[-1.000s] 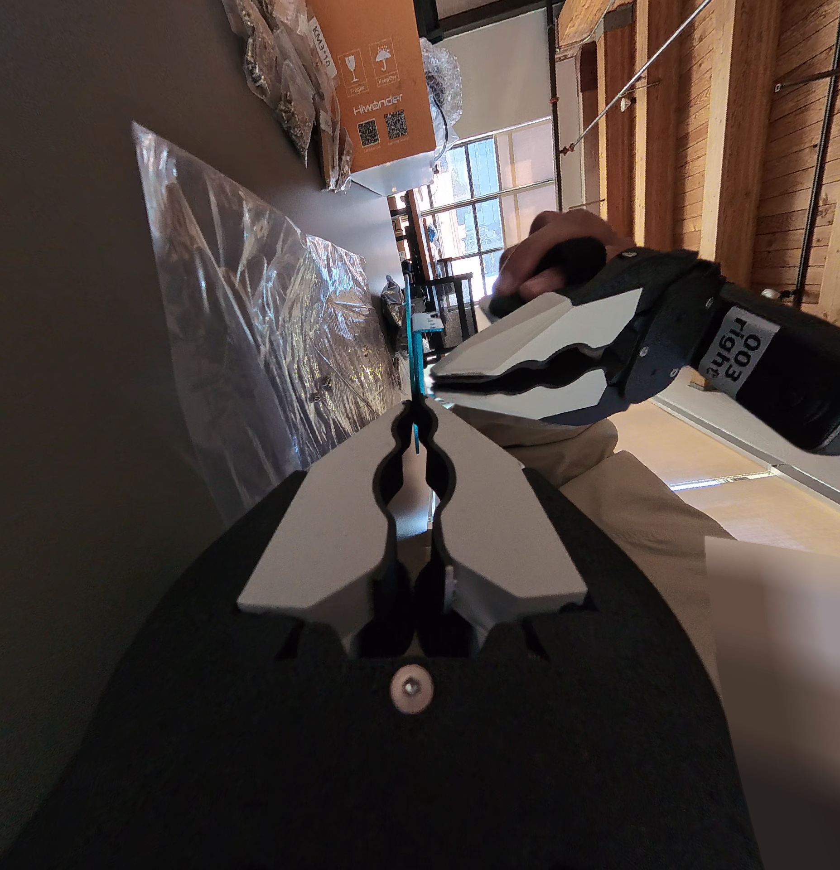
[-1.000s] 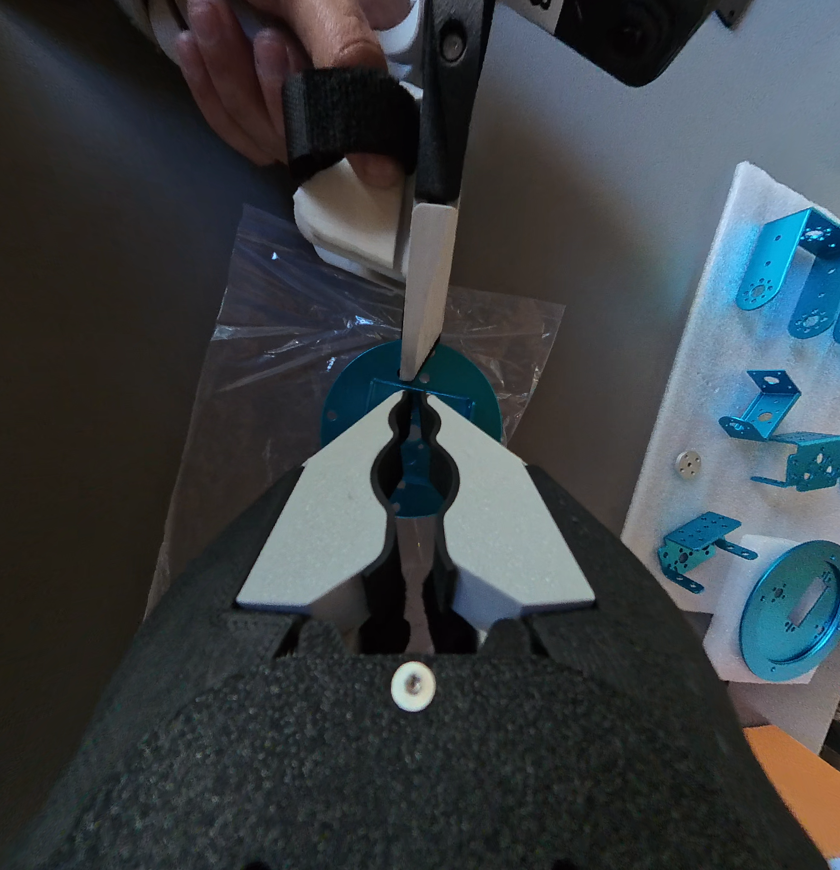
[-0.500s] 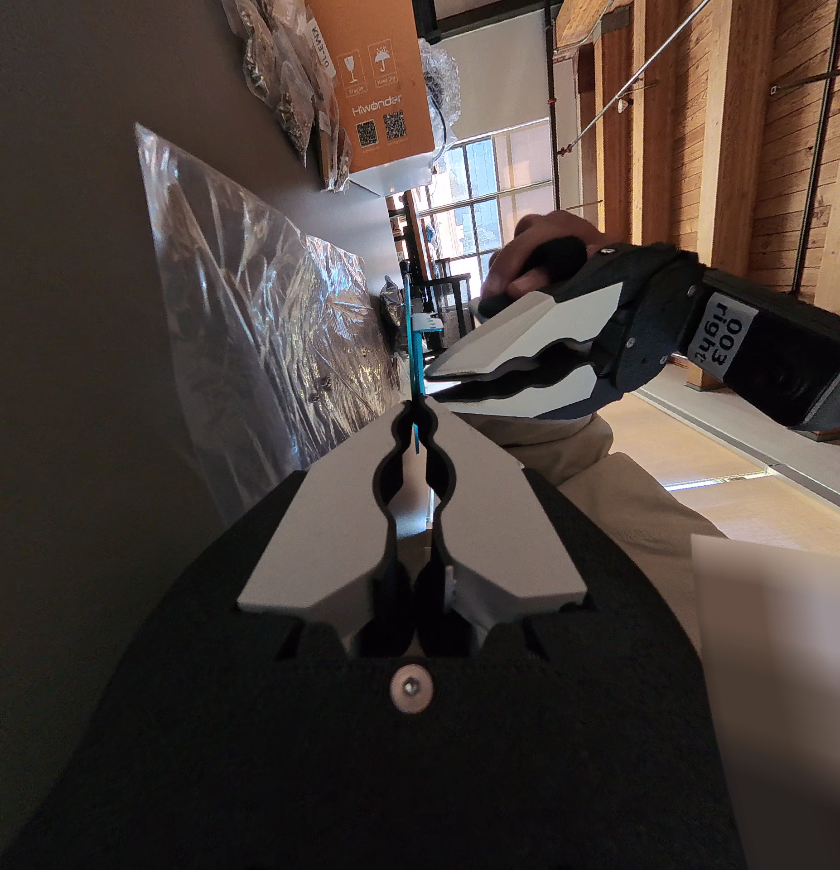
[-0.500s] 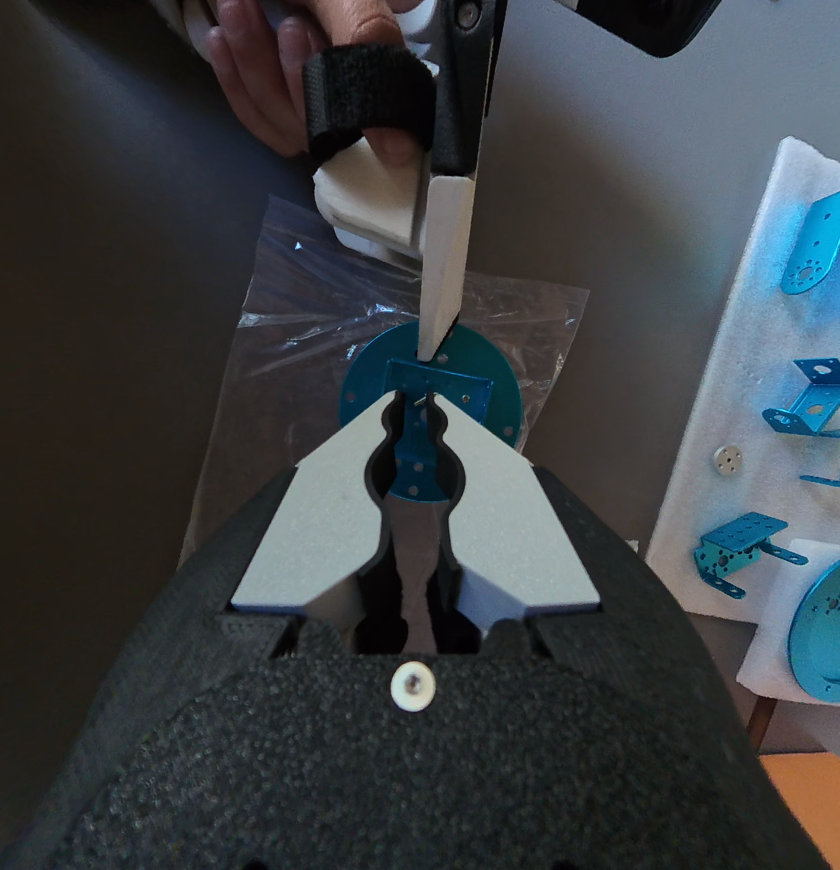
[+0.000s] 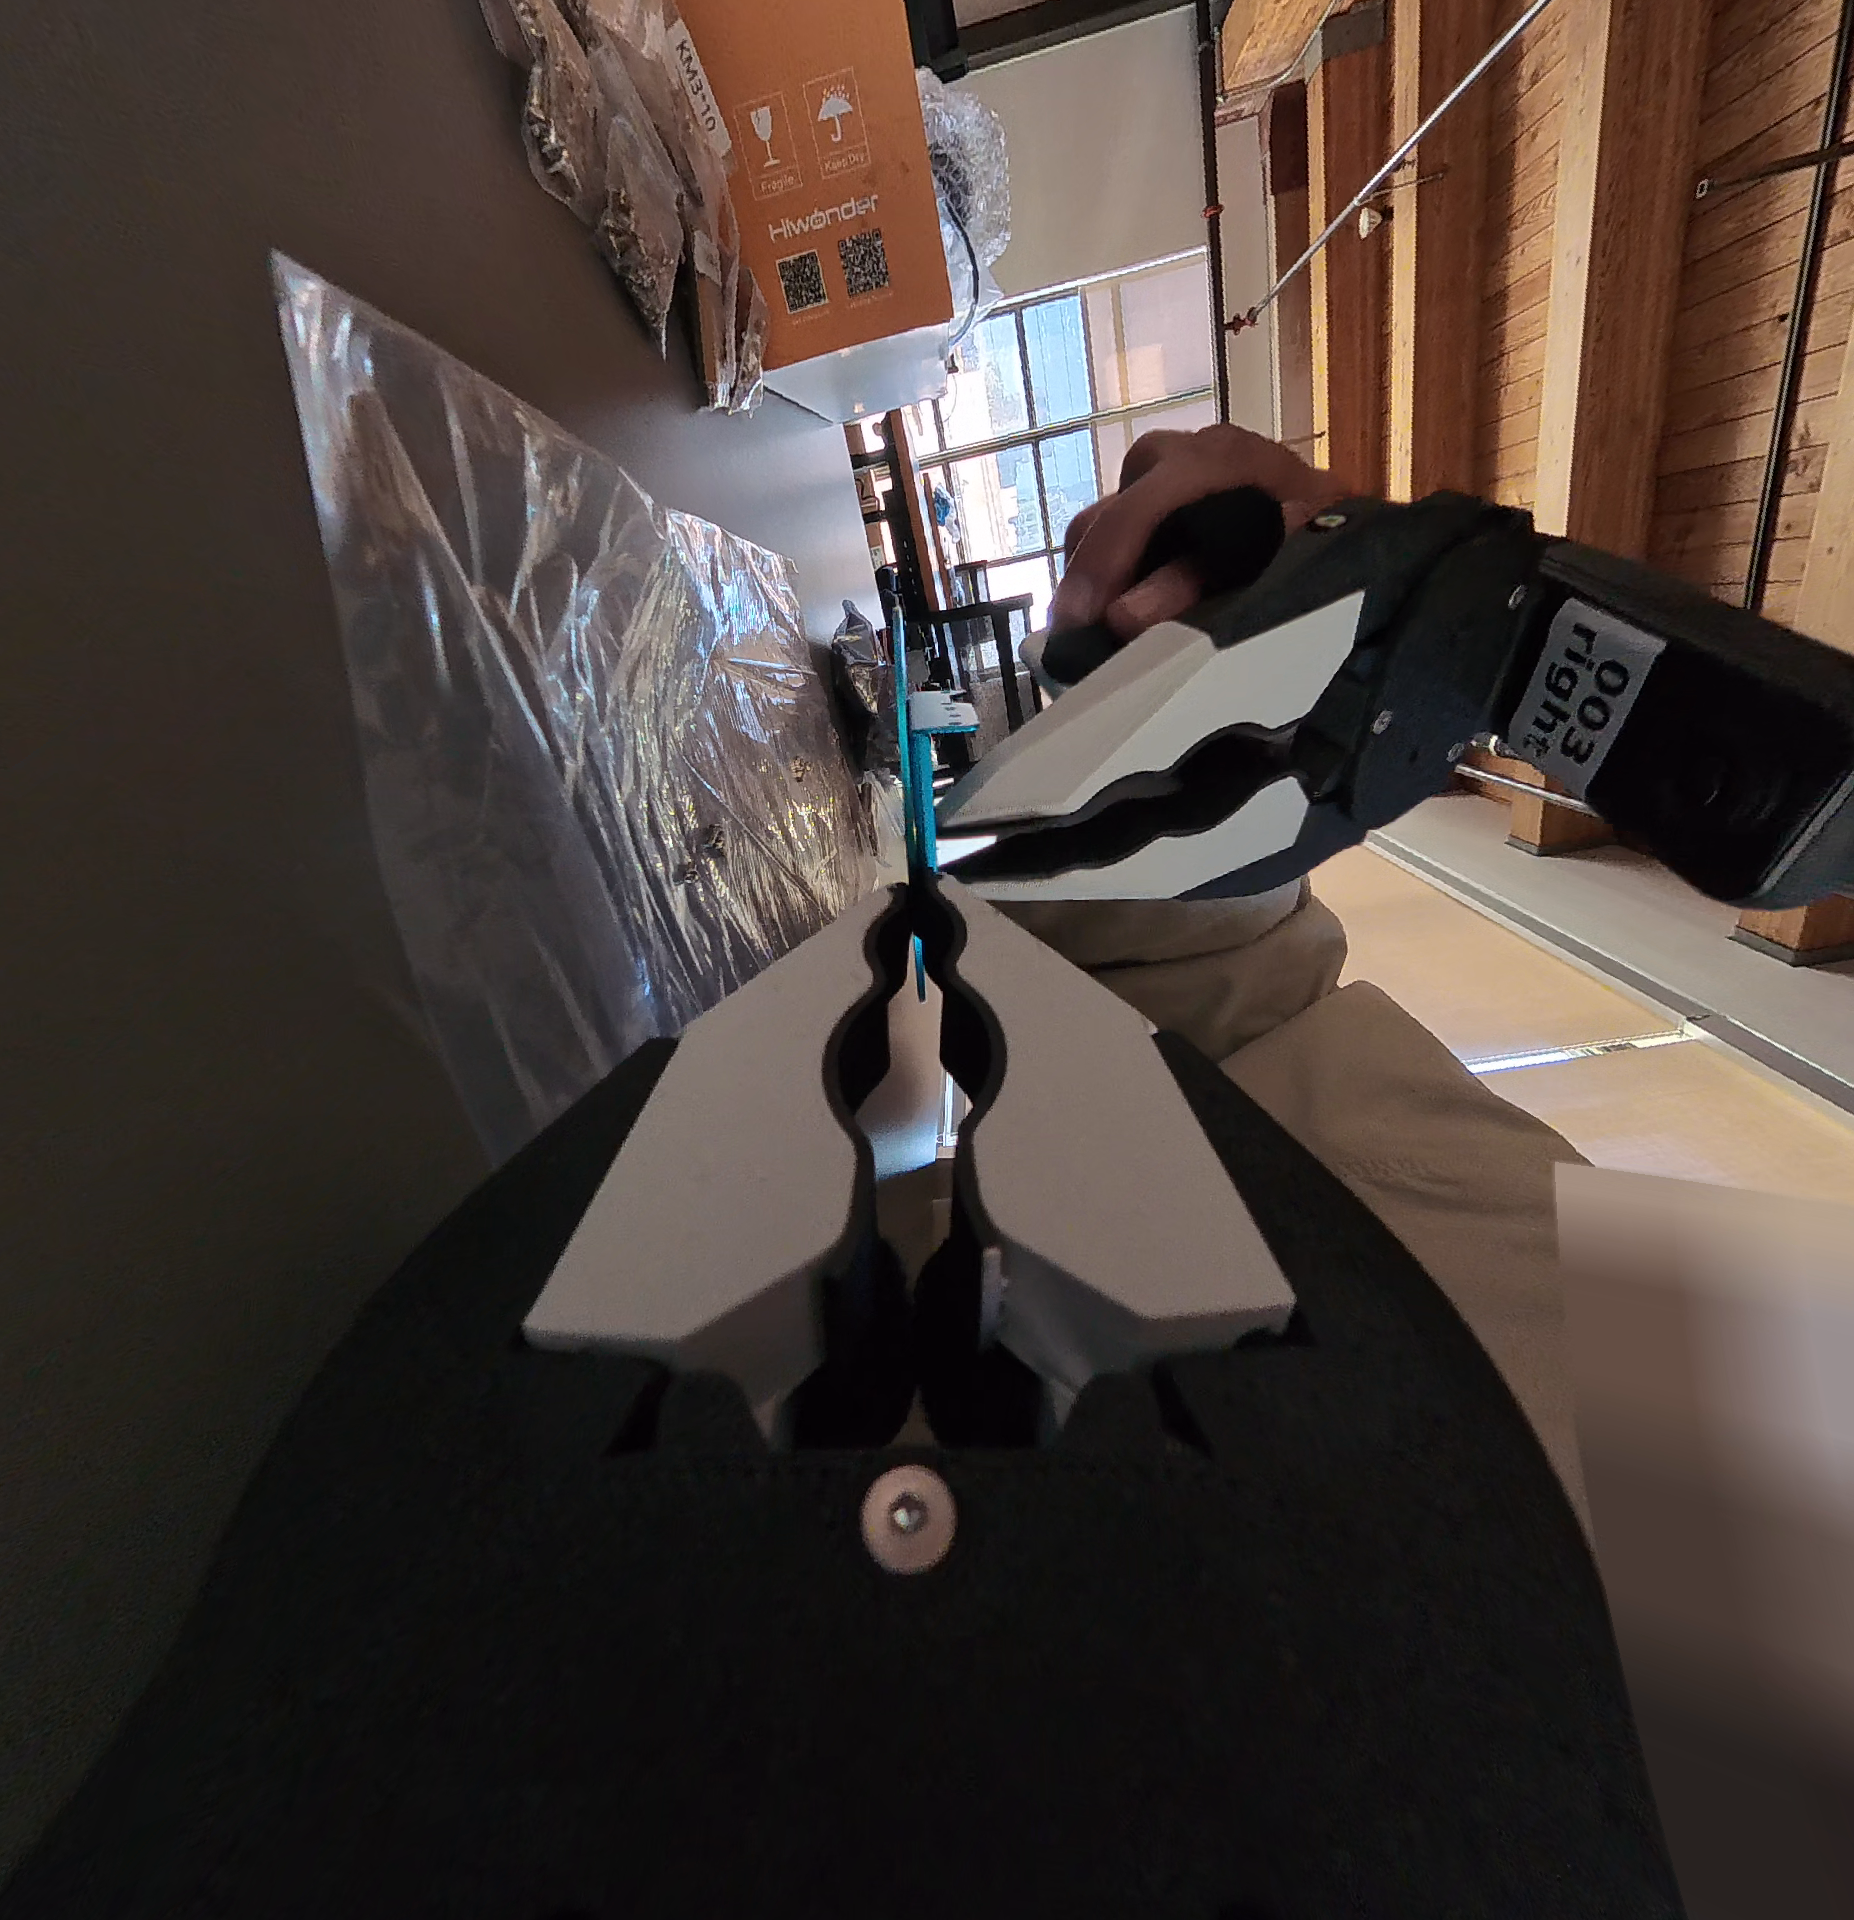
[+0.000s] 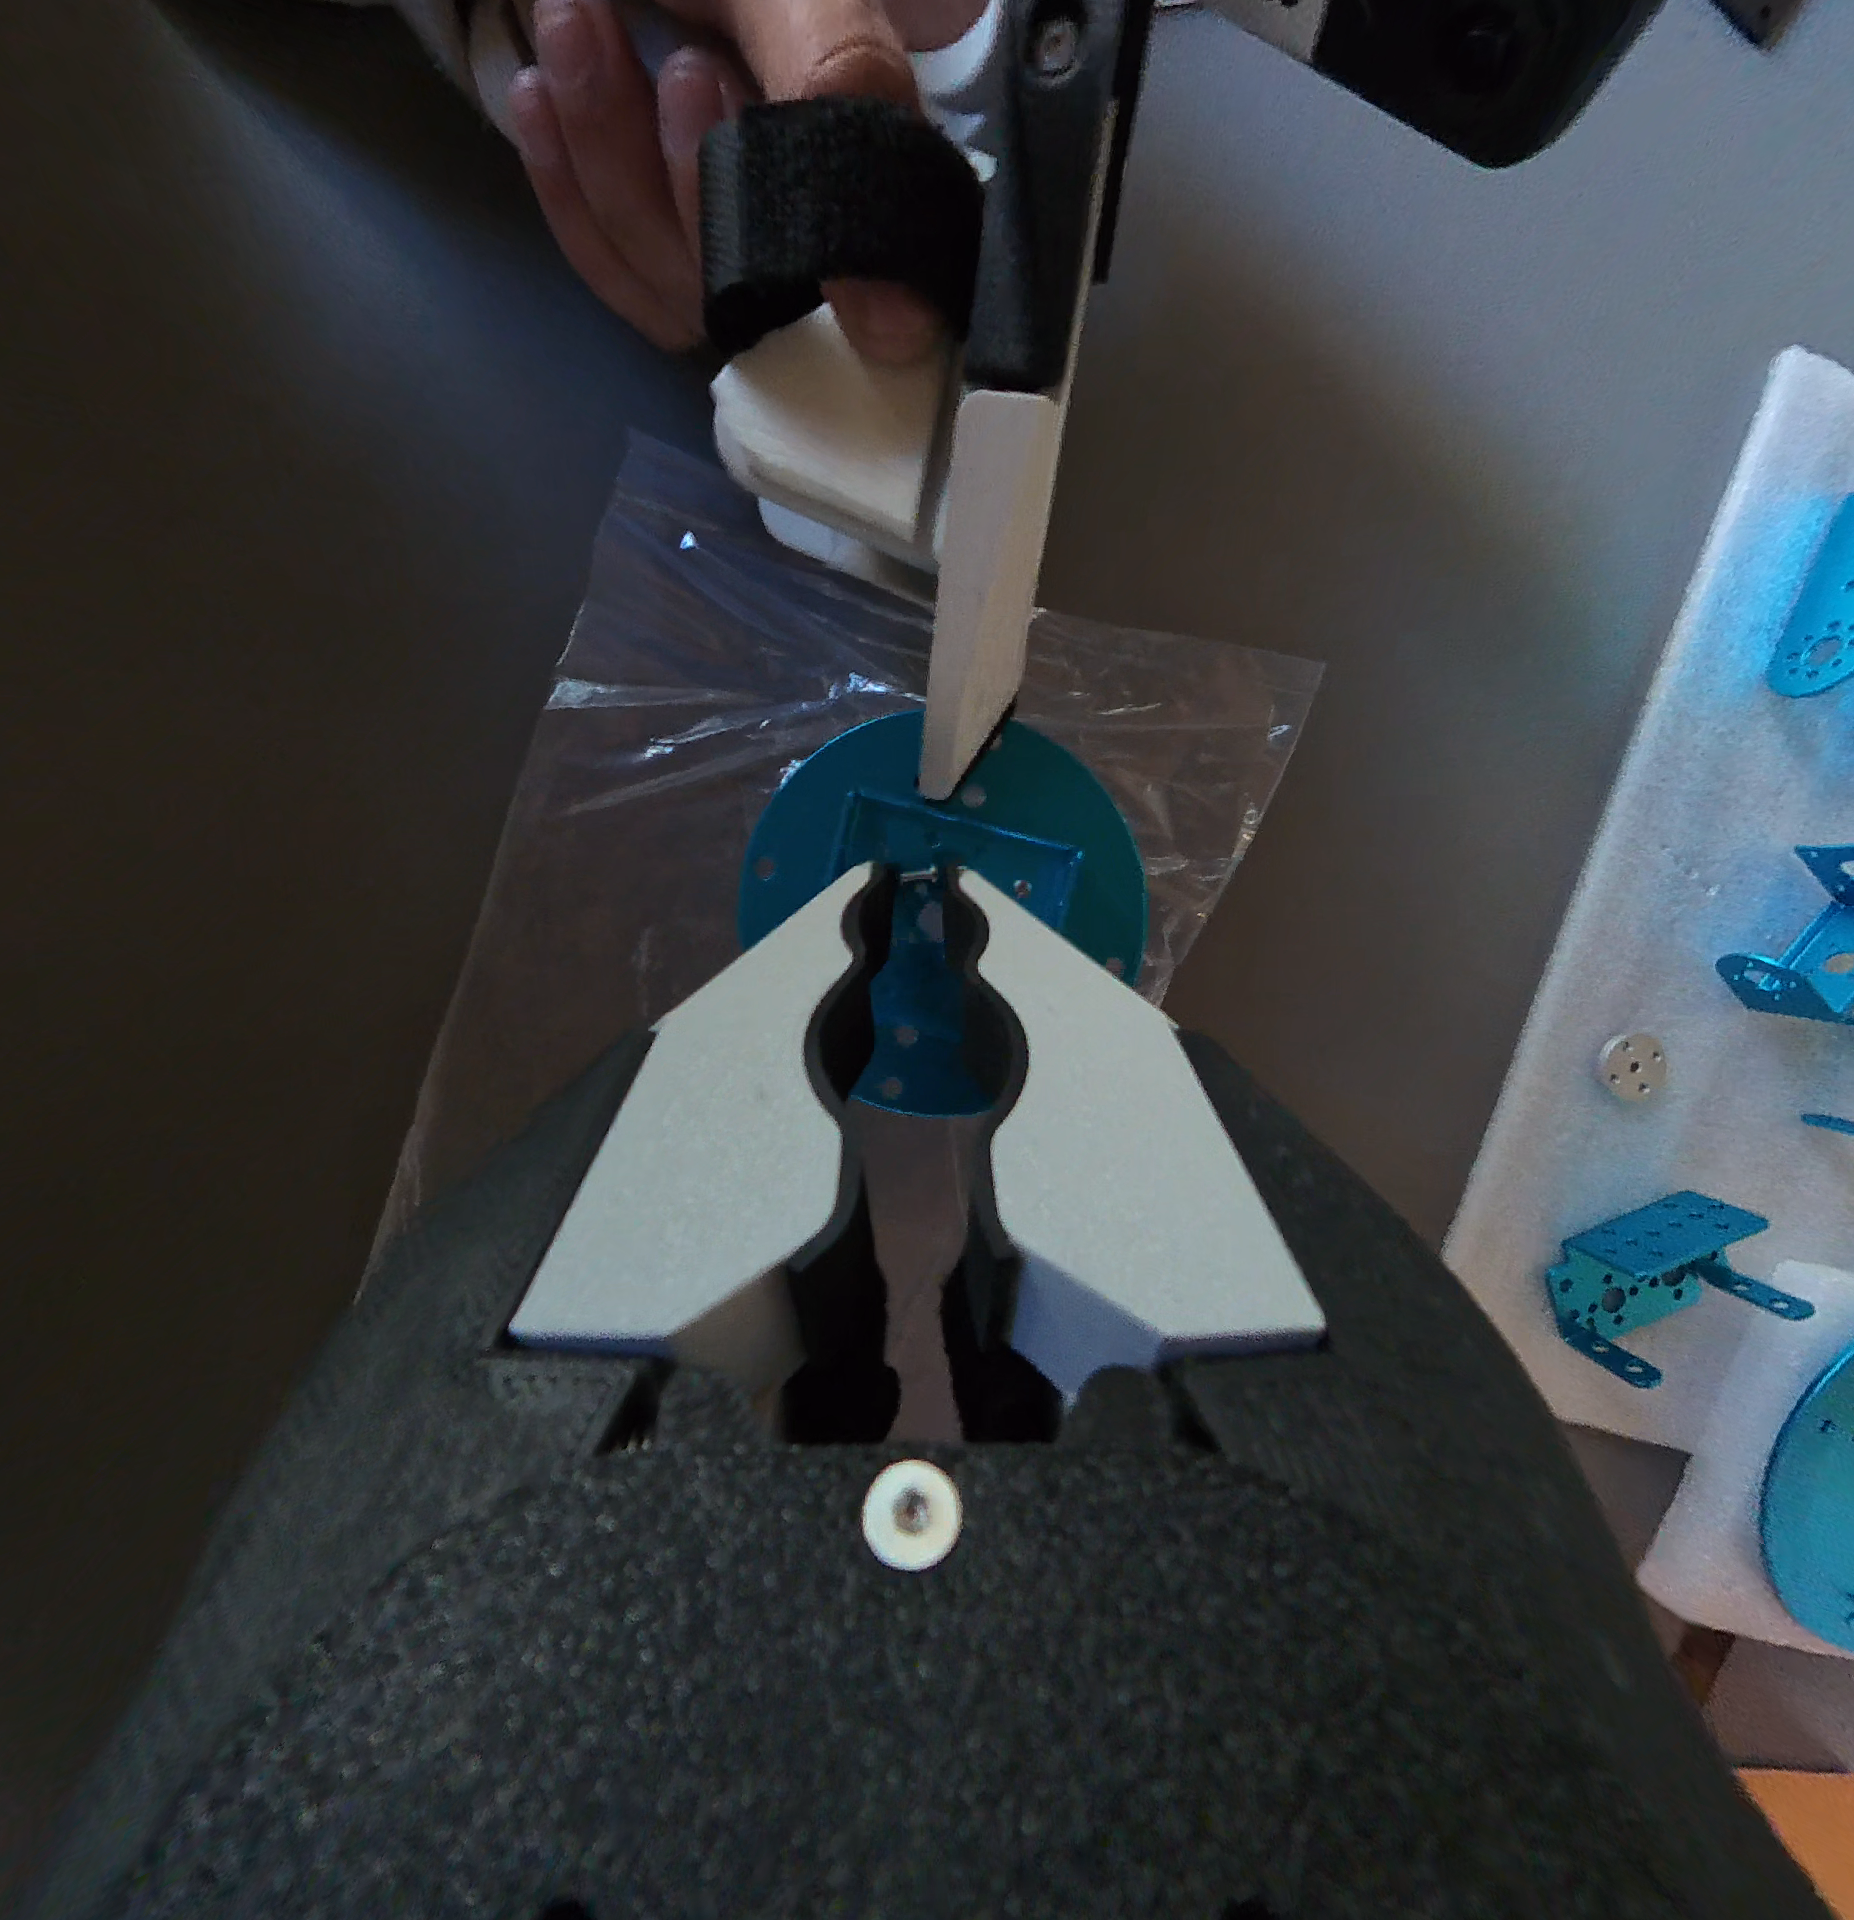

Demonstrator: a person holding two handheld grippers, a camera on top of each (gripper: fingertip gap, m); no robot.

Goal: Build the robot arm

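Left tongs (image 5: pixel 921 902) keep pinching the teal disc (image 6: pixel 1089 800) by its rim; right tongs (image 6: pixel 918 881), nearly pressed together, draw back slightly, hold unclear

Daylight pours in from the windows (image 5: pixel 1058 416) far off in the left wrist view, leaving the near gripper body and the table (image 5: pixel 123 727) dim, while glare streaks the plastic bag (image 5: pixel 590 675). The right wrist view is softer and evenly lit, its left side shadowed. Both views bend at the edges, and the nearest black housing looks slightly blurred, perhaps out of focus.
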